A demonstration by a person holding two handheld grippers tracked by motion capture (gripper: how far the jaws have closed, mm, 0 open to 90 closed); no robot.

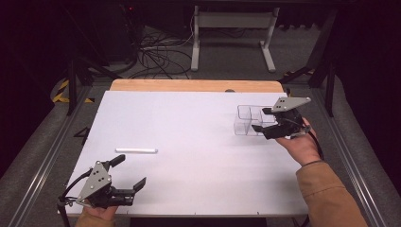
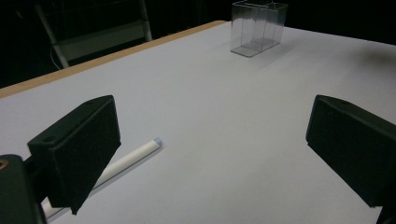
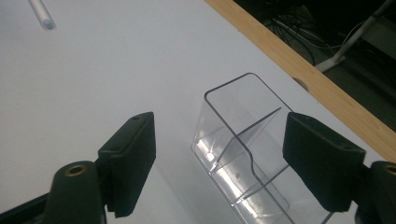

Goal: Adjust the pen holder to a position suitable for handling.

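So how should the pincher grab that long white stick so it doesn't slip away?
Probably at its middle, coming straight down from above. The white stick lies flat on the table and is thin and round, so the jaws should stand across its length and close on its two long sides. The left gripper is nearest and already open.
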